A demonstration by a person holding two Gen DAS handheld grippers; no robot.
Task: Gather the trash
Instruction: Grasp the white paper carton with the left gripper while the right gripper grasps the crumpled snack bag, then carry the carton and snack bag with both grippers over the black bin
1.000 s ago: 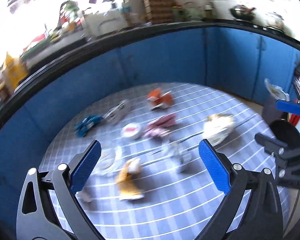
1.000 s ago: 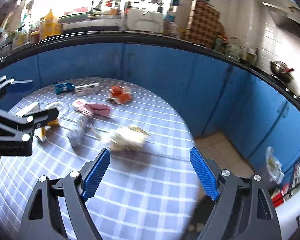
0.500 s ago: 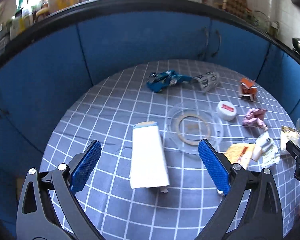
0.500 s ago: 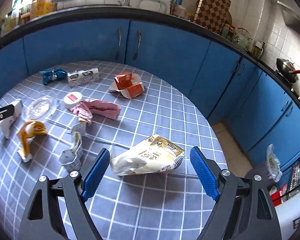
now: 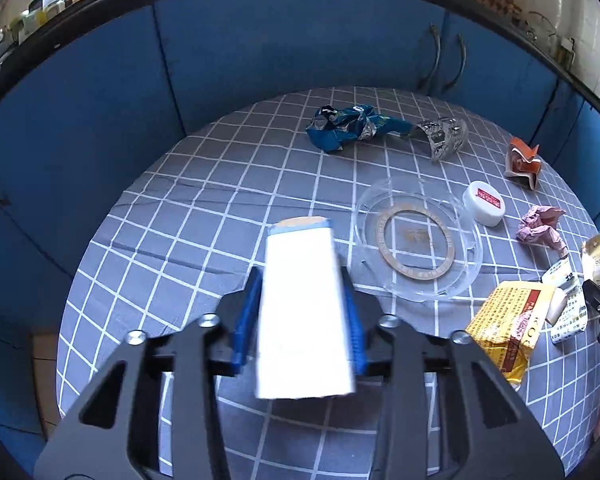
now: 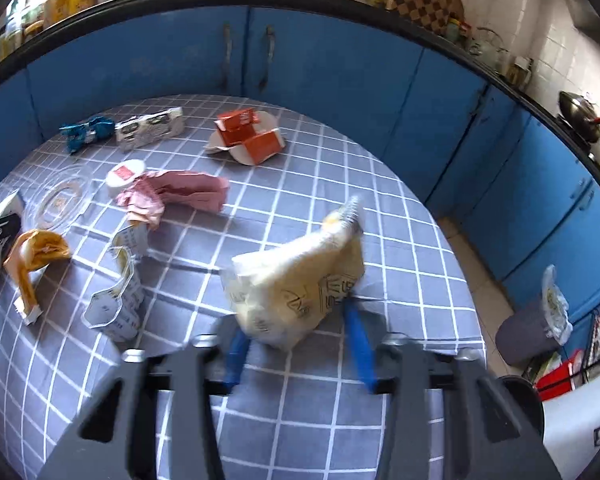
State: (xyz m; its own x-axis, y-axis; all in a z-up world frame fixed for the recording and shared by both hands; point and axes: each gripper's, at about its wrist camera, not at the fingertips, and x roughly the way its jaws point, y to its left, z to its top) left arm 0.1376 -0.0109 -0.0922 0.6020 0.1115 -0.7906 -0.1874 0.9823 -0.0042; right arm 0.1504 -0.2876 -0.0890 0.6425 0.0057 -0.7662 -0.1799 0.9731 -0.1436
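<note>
On checkered tablecloth (image 5: 204, 216), trash scattered. Left gripper (image 5: 300, 320) clamped on white carton (image 5: 304, 312), blue pads pressing both its sides, carton raised off cloth. Clear plastic lid (image 5: 418, 240) just beside carton; white cap (image 5: 484, 203), pink crumpled paper (image 5: 540, 229), yellow box (image 5: 504, 328) further right. Blue wrapper (image 5: 348, 126) and silver wrapper (image 5: 444, 138) at far edge. Right gripper (image 6: 298, 340) clamped on cream snack bag (image 6: 300, 280), bag tilted up. Orange carton (image 6: 246, 136) beyond; grey bin (image 6: 526, 334) on floor, right of table.
</note>
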